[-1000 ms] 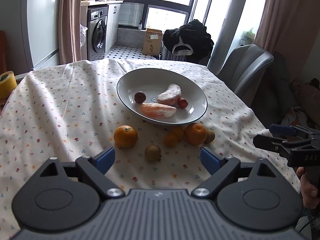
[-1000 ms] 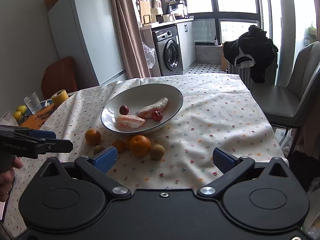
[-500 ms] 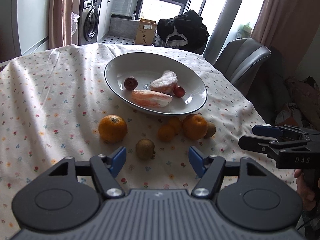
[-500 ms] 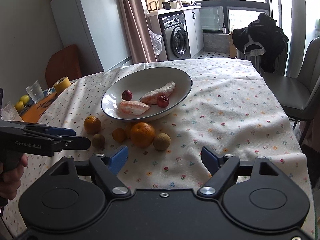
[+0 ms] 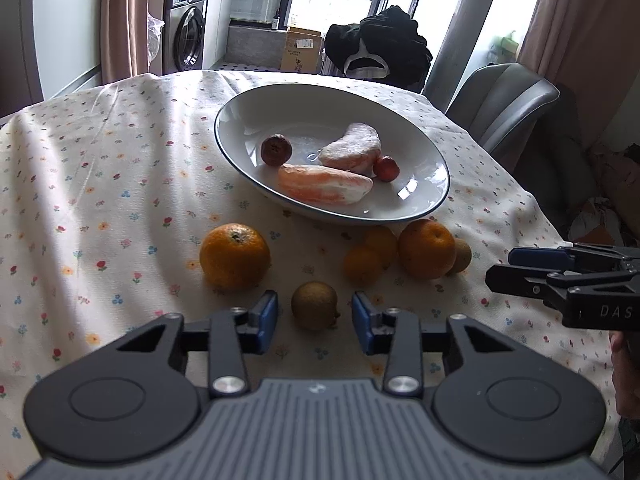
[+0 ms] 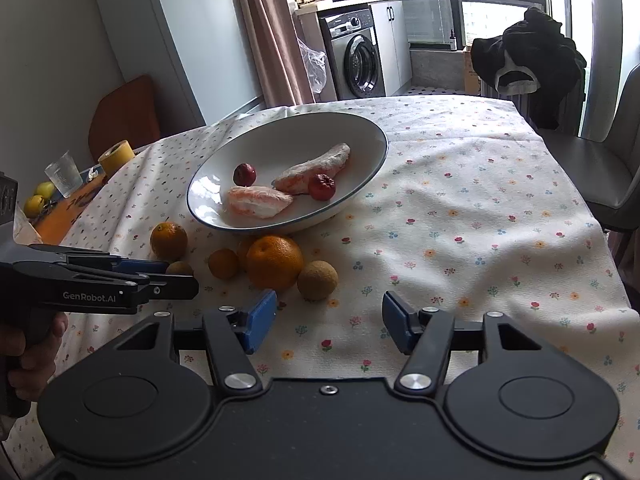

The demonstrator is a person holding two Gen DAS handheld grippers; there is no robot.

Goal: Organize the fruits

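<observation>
A white bowl (image 5: 256, 112) (image 6: 360, 128) on the floral tablecloth holds two peeled citrus segments (image 5: 324, 188) and two small red fruits (image 5: 276, 150). In front of it lie oranges (image 5: 235, 255) (image 6: 274, 261), small tangerines (image 5: 362, 264) and two brown kiwi-like fruits. My left gripper (image 5: 315, 317) is open, its blue pads on either side of one brown fruit (image 5: 314, 305), not touching it. My right gripper (image 6: 328, 318) is open and empty, just short of the other brown fruit (image 6: 317, 280). Each gripper shows side-on in the other's view.
A grey chair (image 5: 508, 100) stands at the table's far right with dark clothes (image 5: 378, 46) behind. A glass (image 6: 63, 174), a tape roll (image 6: 117, 153) and yellow fruits (image 6: 38, 198) sit past the table's left edge. A washing machine (image 6: 354, 62) stands behind.
My left gripper moved forward and narrowed until its pads flank the brown fruit. My right gripper moved forward toward the fruit cluster and narrowed somewhat.
</observation>
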